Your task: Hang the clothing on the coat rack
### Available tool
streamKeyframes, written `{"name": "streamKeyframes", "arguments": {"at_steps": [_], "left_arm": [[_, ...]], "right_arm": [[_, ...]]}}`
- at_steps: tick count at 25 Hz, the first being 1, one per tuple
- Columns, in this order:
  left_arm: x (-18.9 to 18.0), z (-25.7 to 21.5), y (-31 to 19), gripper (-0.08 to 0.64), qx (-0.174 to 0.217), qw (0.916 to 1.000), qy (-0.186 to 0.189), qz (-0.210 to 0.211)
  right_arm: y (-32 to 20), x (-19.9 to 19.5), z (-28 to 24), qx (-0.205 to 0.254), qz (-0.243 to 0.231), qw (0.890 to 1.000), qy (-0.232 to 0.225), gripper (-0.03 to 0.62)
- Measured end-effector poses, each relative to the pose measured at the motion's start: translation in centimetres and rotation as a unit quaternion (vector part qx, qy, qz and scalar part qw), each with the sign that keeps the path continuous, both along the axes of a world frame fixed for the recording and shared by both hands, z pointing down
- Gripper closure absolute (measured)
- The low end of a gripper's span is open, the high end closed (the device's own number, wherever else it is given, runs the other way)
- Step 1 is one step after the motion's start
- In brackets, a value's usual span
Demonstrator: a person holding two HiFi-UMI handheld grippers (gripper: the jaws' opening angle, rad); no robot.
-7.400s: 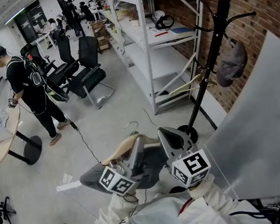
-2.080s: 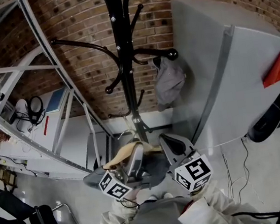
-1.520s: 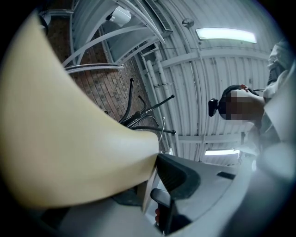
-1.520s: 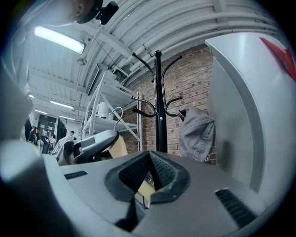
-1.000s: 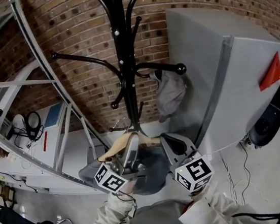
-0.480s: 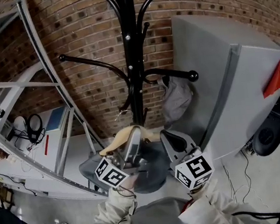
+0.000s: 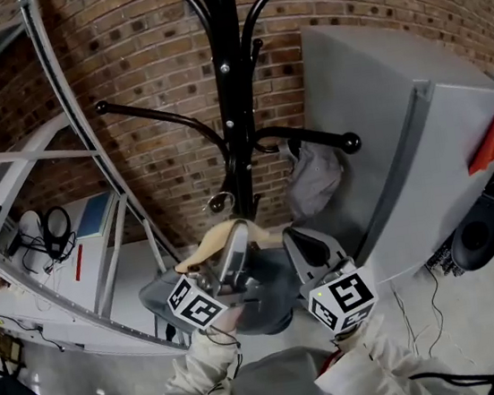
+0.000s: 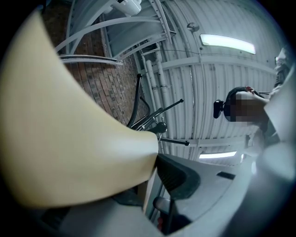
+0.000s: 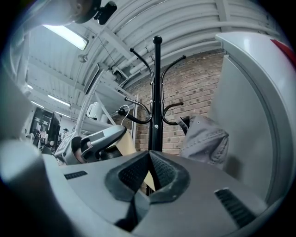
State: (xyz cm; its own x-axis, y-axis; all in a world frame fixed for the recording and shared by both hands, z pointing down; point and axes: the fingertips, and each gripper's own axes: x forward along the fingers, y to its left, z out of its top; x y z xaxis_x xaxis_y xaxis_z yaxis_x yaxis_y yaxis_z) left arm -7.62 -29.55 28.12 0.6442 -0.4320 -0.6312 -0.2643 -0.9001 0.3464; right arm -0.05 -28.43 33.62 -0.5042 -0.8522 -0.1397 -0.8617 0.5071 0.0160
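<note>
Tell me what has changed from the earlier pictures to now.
The person turned from the open room and stepped up to the coat rack; the hanger with its grey garment now sits just before the post. Nothing was grabbed or released: the left gripper and right gripper still hold the hanger. The grey cloth still hangs on its peg.

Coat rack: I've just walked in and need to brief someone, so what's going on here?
A person faces the black coat rack, holding a wooden hanger with a grey garment on it. The left gripper is clamped on the hanger; the right gripper, jaws together, is beside its other end. A grey cloth hangs on one hook.
</note>
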Motion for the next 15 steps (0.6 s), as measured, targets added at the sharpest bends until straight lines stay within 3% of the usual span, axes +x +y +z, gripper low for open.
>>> {"name": "streamKeyframes", "arguments": {"at_steps": [15], "left_arm": [[0.7, 2.1, -2.7, 0.46, -0.025, 0.9996, -0.001, 0.01]], "right_arm": [[-1.7, 0.0, 1.2, -0.016, 0.005, 1.0, 0.0, 0.568]]}}
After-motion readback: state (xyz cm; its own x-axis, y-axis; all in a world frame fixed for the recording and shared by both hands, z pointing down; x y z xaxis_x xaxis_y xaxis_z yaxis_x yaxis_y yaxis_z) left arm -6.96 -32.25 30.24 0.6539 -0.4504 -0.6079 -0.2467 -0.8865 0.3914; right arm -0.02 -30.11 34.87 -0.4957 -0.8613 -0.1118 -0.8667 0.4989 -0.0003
